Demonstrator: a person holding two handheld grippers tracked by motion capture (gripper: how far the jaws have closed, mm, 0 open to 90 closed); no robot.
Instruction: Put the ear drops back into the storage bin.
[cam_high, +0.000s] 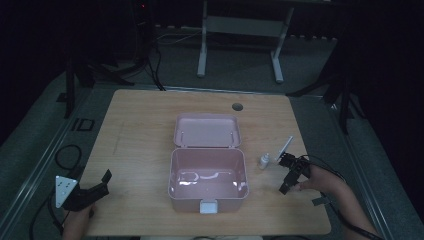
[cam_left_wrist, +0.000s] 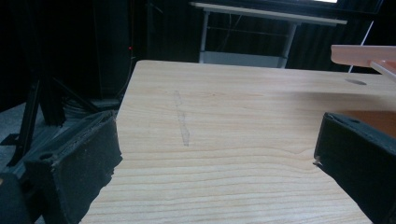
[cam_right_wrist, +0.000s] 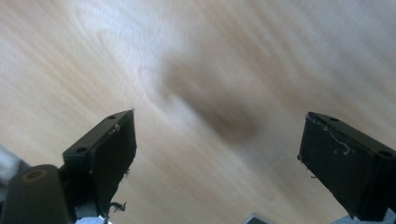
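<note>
A pink box (cam_high: 207, 175) is sitting open between the two tongs, its lid (cam_high: 207, 131) lying back flat behind it and a white latch (cam_high: 208, 206) showing on its near wall. The inside is looking bare and glossy. A small white bottle (cam_high: 263, 161) is standing just beside the right tongs (cam_high: 286, 172), between them and the box, and a thin pale stick (cam_high: 285, 146) is lying tilted just beyond those tongs.

The right tongs are gaping wide, holding nothing. In the right gripper view the two black jaws are standing far apart over bare, blurred wood of the table (cam_right_wrist: 196, 84), touching nothing that can be made out. The right hand (cam_high: 320, 180) is gripping them from the outer side, the forearm running in from the table's near right corner, the tongs pointing toward the bottle.

The left tongs (cam_high: 97, 186) are also spread wide and empty, well apart from the box, near the table's near left edge. In the left gripper view the jaws are framing bare wood, with the box edge (cam_left_wrist: 364, 53) off to one side. The left hand (cam_high: 77, 222) is holding them low, pointed up and toward the box.
</note>
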